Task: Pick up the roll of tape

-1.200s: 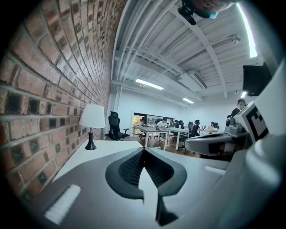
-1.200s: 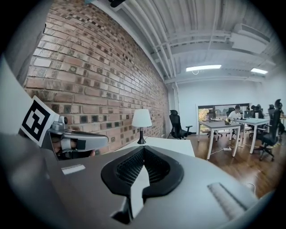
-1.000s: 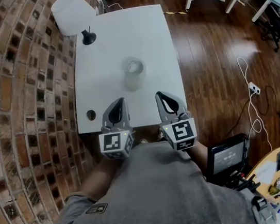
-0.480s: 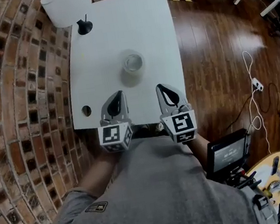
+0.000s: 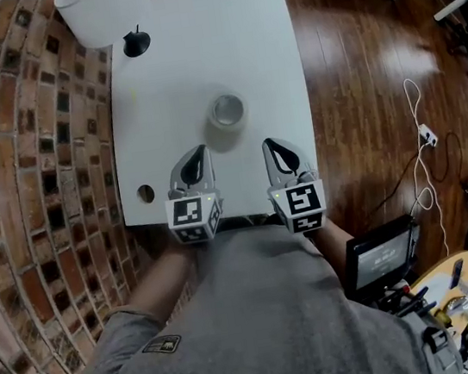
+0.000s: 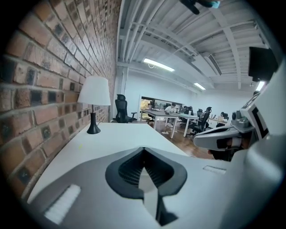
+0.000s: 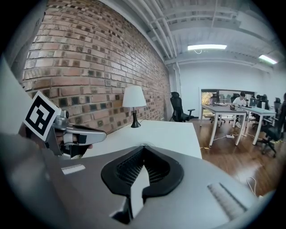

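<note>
The roll of tape (image 5: 226,111), clear and pale, stands on end in the middle of the white table (image 5: 158,88). My left gripper (image 5: 198,152) and right gripper (image 5: 270,145) hover side by side over the table's near edge, both short of the roll, one to each side of it. Both are shut with nothing between the fingers, as the left gripper view (image 6: 144,151) and right gripper view (image 7: 143,148) show. The roll is hidden behind the jaws in both gripper views.
A white-shaded lamp (image 5: 99,14) with a black base stands at the table's far left corner. A dark round hole (image 5: 146,192) sits near the front left edge. A brick wall runs along the left. Wood floor with cables (image 5: 419,145) lies right; a monitor (image 5: 380,260) is low right.
Both grippers have sunk toward the table's near edge and stayed shut. The view has swung so the table and the roll sit closer to them.
</note>
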### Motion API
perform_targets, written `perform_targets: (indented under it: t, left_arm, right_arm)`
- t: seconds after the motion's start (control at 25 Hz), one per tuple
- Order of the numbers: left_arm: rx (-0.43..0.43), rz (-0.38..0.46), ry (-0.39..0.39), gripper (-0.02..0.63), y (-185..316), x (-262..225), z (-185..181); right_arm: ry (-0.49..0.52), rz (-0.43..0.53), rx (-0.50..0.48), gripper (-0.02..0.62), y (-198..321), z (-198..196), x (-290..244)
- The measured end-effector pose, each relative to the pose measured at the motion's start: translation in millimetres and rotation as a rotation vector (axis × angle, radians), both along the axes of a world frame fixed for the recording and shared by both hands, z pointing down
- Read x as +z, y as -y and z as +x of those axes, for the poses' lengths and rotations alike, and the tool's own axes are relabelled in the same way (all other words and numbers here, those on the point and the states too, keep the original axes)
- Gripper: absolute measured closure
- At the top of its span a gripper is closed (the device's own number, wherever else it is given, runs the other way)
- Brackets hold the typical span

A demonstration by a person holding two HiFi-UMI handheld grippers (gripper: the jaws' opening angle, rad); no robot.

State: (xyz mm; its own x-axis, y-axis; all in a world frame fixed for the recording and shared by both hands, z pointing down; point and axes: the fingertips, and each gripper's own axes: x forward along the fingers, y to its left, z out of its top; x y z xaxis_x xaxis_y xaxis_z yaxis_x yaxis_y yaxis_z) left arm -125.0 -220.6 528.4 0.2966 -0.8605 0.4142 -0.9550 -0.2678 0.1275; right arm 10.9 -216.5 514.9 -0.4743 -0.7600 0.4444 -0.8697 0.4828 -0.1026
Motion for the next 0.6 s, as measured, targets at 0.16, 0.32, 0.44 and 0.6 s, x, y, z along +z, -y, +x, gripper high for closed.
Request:
perform_targets:
  t: [0.16,0.32,0.44,0.6]
  left_arm:
    - [0.014,-0.036,0.007,0.604,13,18,-2]
    - [0.028,-0.079,0.015,0.604,21,35,-2]
    - [0.039,-0.100,0.015,0.604,29,44,-2]
    - [0.052,-0.117,0.026,0.604,38,56,-6]
  right_arm:
    - [-0.017,-0.030,0.005,0.583,13,-4,15]
    - [-0.030,-0.063,0.008,0.583,22,-8,26]
    - [-0.042,-0.084,0.007,0.583,31,-11,36]
    - [-0.057,-0.108,0.017,0.582,41,-10,49]
